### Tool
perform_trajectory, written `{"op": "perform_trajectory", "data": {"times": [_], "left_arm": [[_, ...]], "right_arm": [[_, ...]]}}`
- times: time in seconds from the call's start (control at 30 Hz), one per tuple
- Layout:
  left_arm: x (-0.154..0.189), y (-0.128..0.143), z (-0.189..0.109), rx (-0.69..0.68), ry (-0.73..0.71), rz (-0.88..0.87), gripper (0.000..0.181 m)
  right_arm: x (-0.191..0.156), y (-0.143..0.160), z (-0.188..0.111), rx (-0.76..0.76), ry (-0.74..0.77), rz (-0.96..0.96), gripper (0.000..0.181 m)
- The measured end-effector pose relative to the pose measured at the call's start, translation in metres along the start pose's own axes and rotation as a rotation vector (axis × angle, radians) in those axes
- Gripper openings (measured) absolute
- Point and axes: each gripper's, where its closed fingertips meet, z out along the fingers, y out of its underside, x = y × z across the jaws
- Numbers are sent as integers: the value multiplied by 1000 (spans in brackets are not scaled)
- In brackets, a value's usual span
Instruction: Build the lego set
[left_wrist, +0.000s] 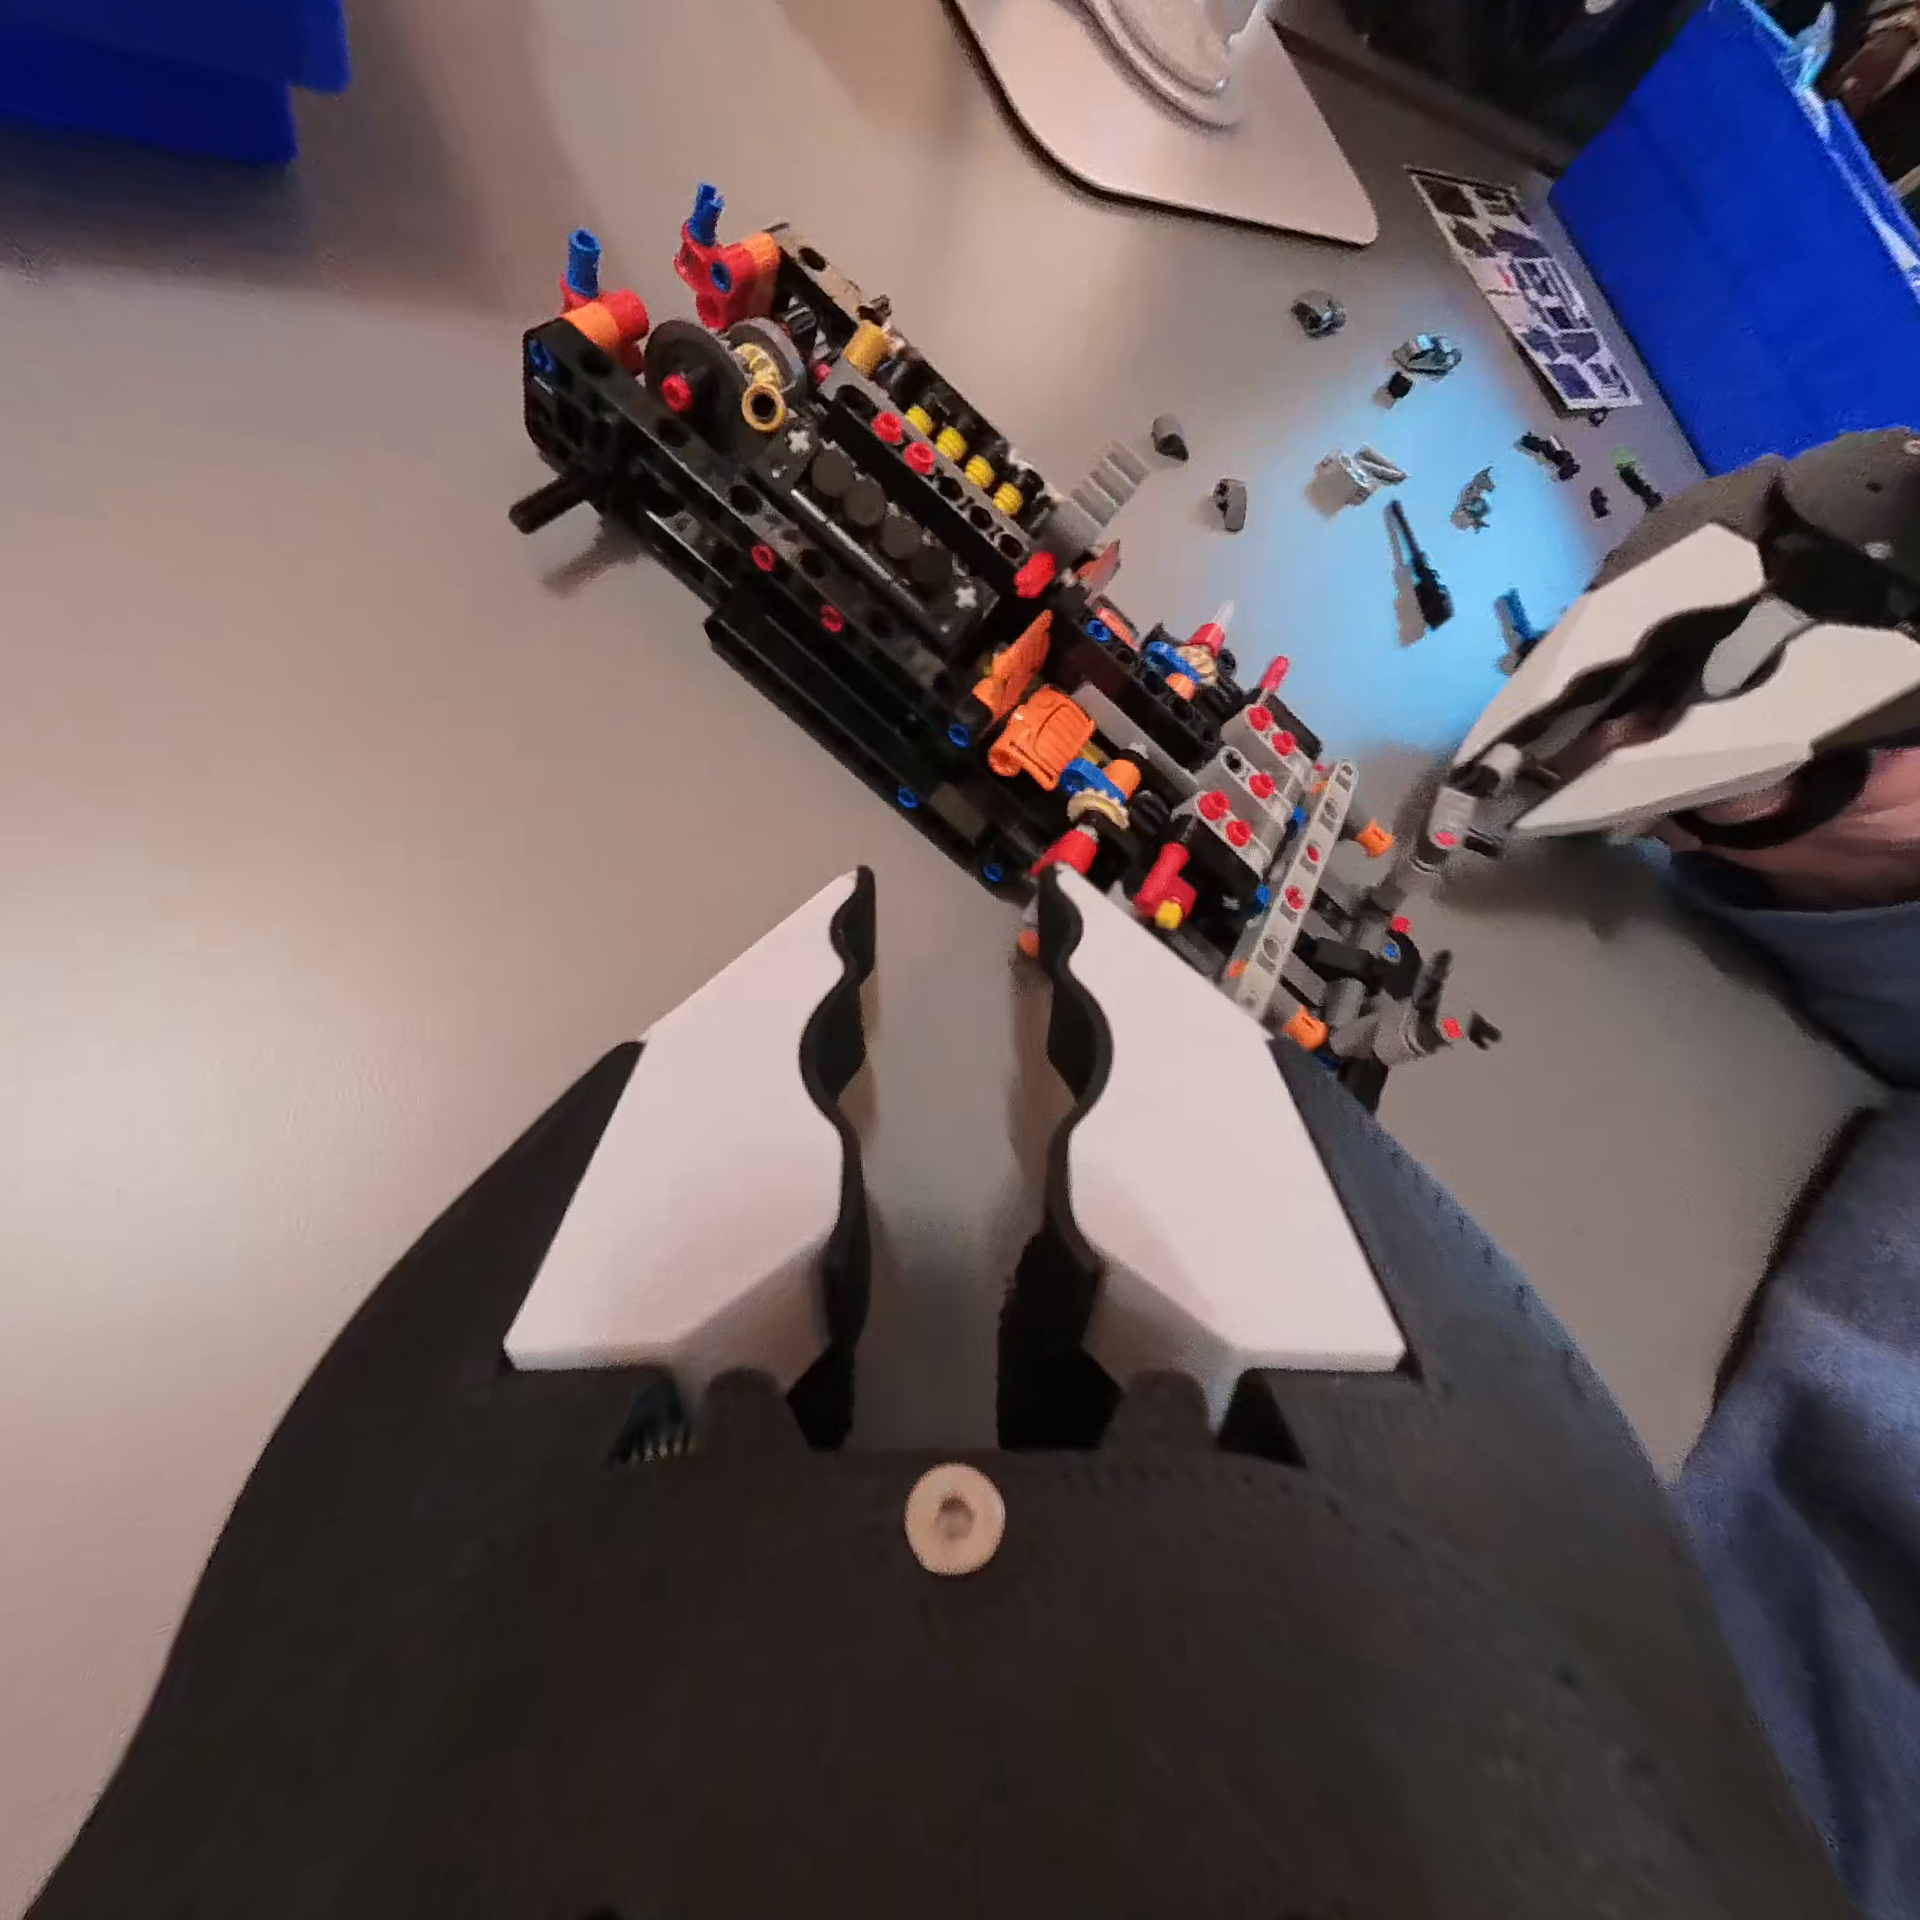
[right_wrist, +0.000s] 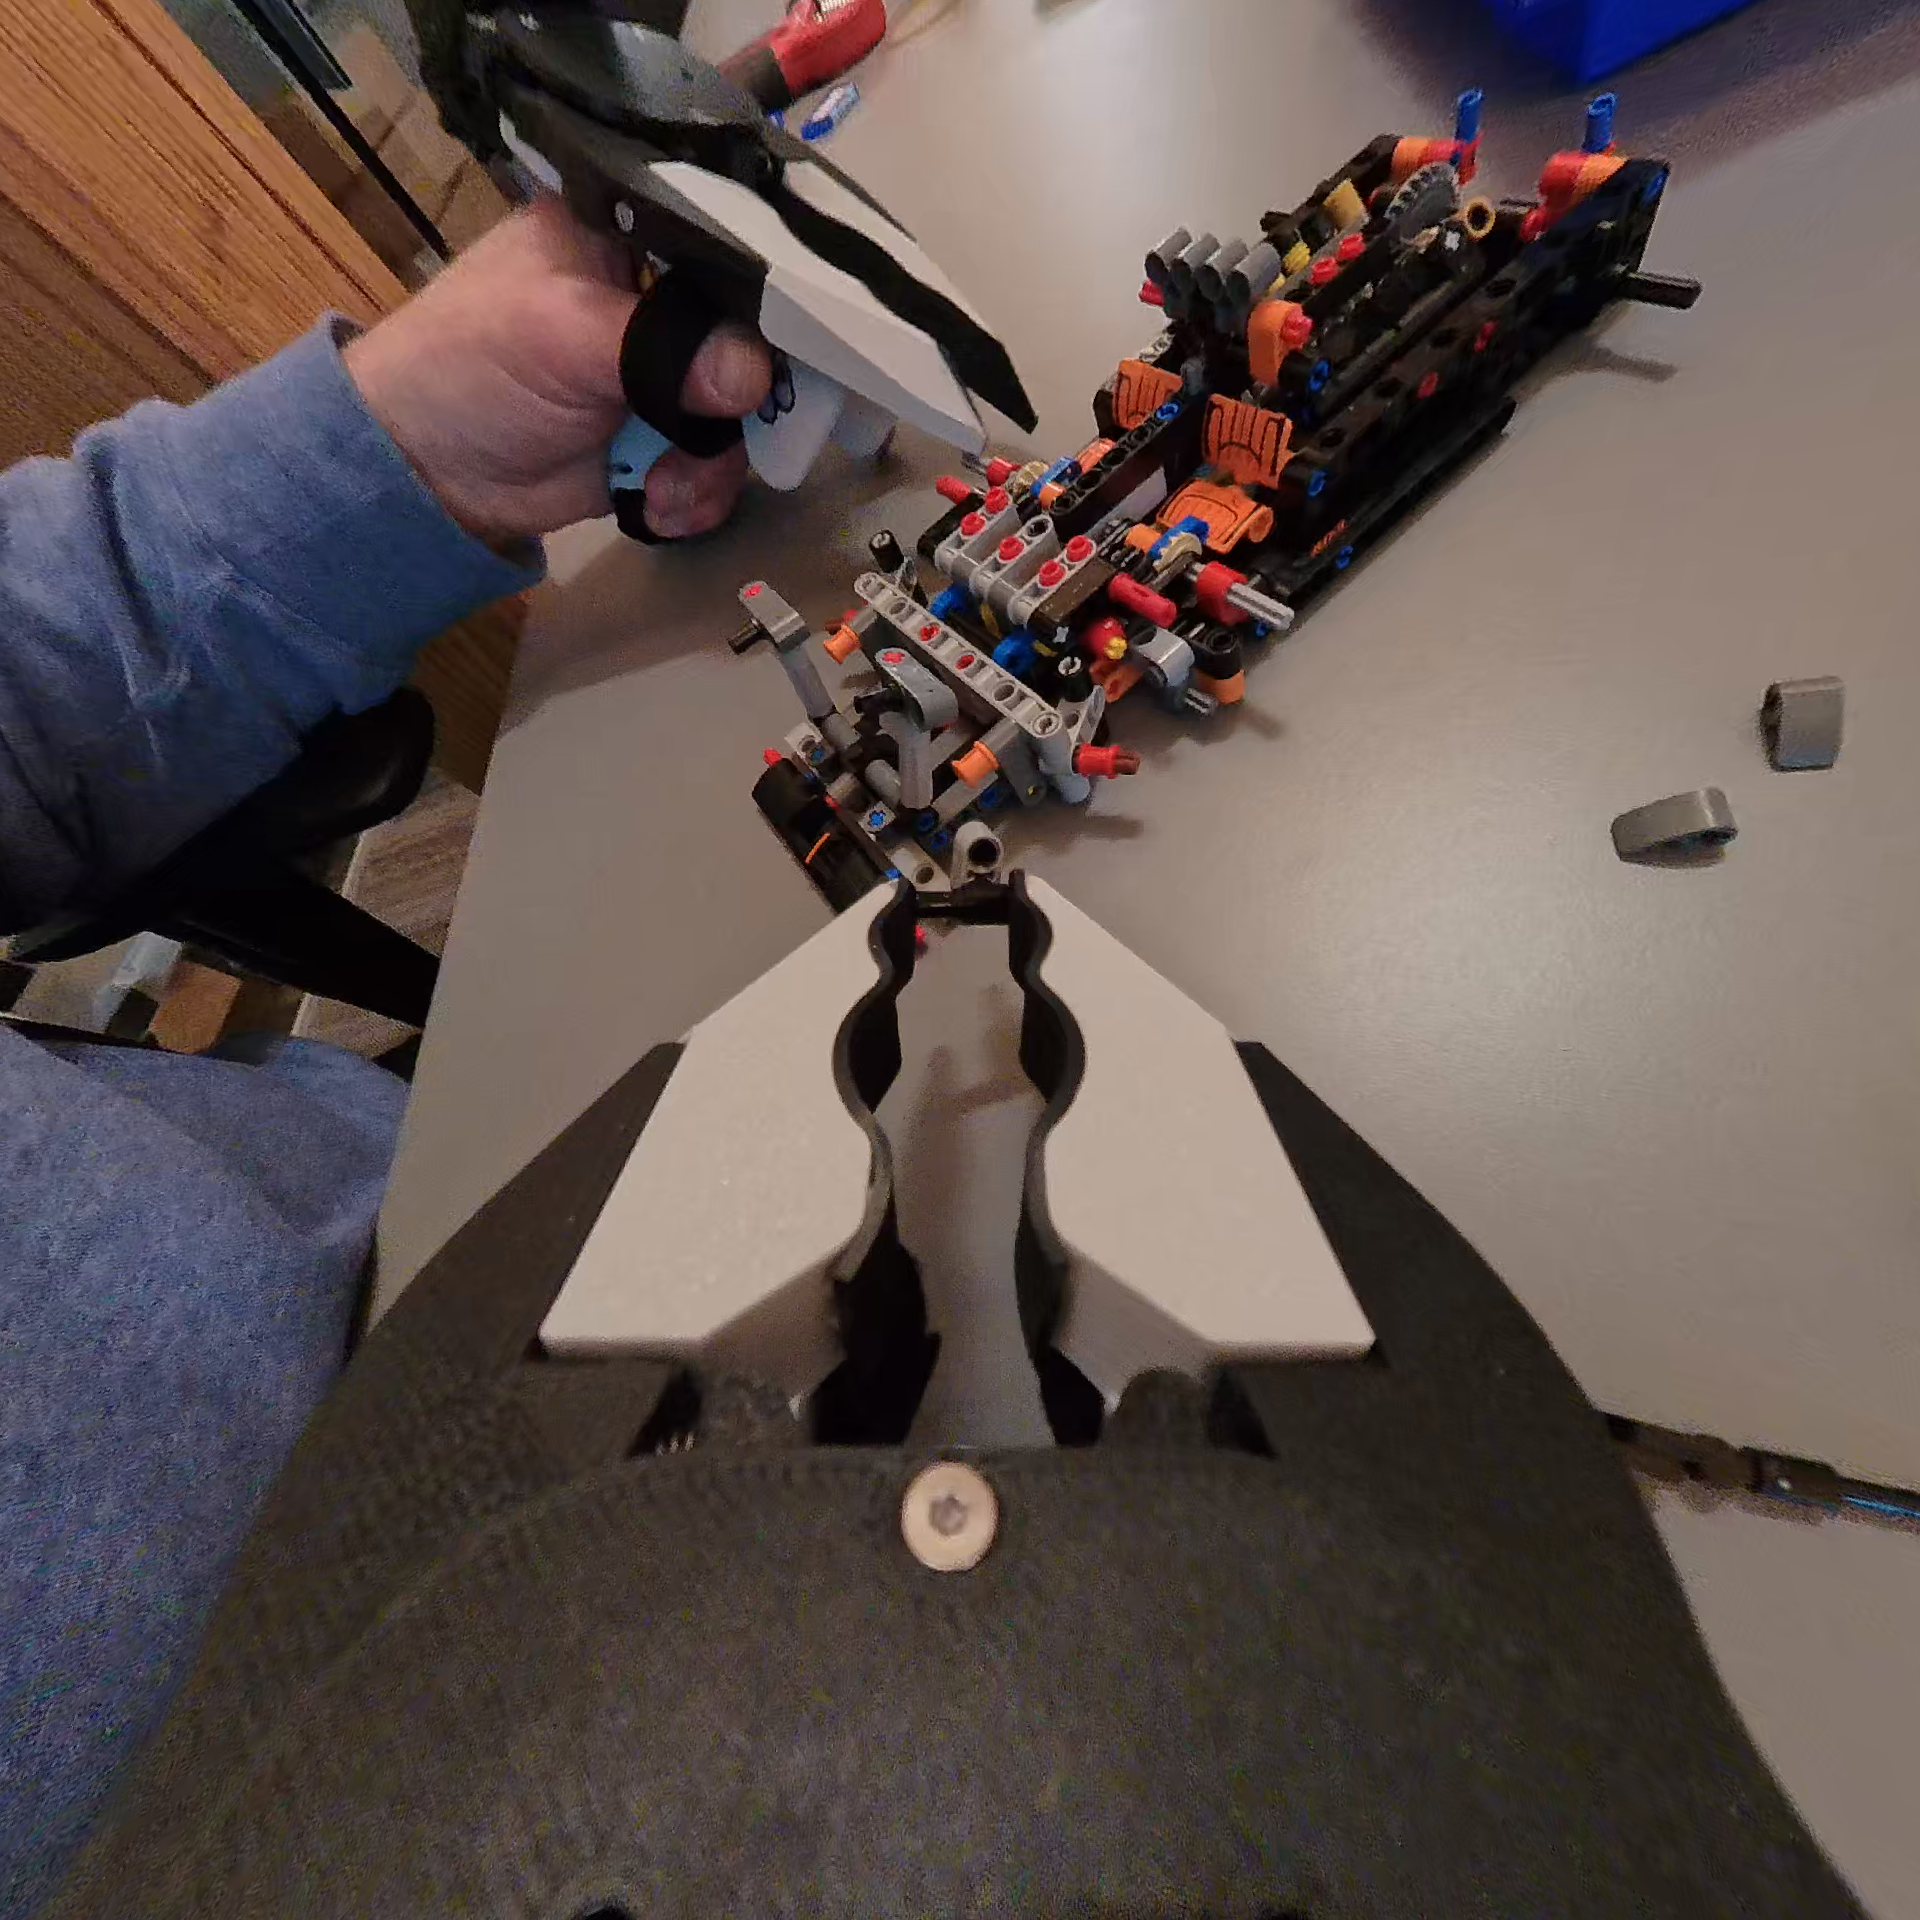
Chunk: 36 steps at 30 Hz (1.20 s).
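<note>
1. Grey tabletop carries the whole job; a wooden cabinet stands behind the person's blue sleeve in the right wrist view. Landmark for everything below: the long Technic chassis, lying diagonally on the table, mostly black beams with red, yellow and orange pins.

2. Right gripper: fingers drawn close together at the tips onto a small dark part at the chassis's grey linkage end. Judged a grip on that part, probably to seat or steady it; what exactly the part is cannot be told.

3. Left gripper: fingers apart, nothing between them, tips just beside the same end of the chassis. In the right wrist view it hangs above the table on the chassis's near side. Judged: standing by to brace the model while the other one presses.

4. Loose pieces lie scattered beyond the chassis, with a printed sheet and a blue bin farther off. Two grey curved pieces sit well apart from the chassis. Judged: stock kept clear of the working end.

5. Build status, judged: chassis well advanced; body parts not yet on.
</note>
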Motion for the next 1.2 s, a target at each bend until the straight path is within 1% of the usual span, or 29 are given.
{"op": "perform_trajectory", "data": {"times": [0.1, 0.27, 0.43, 0.67, 0.8, 0.93, 1.0, 1.1, 1.2], "left_arm": [[-3, -3, 6, -20, -9, -9, 24], [7, -8, 18, -31, 38, 2, 23], [9, -13, 28, -66, 45, 29, 20], [8, -20, 35, -77, 82, 35, 19], [8, -24, 41, -81, 103, 40, 17], [12, -28, 48, -95, 131, 59, 18], [14, -29, 51, -104, 141, 72, 20], [18, -29, 50, -89, 157, 63, 25], [21, -28, 49, -82, 167, 62, 25]], "right_arm": [[-1, 2, 5, -24, -2, -8, 14], [-7, 6, 9, -56, -16, -29, 14], [-13, 10, 10, -72, -34, -37, 14], [3, 14, 2, -100, 1, -50, 14], [6, 14, 2, -116, -11, -43, 14], [8, 17, 4, -145, -22, -32, 14], [8, 14, 2, -126, -36, -5, 14], [8, 12, -3, -104, -60, 47, 14], [14, 16, -5, -129, -37, 61, 14]]}}
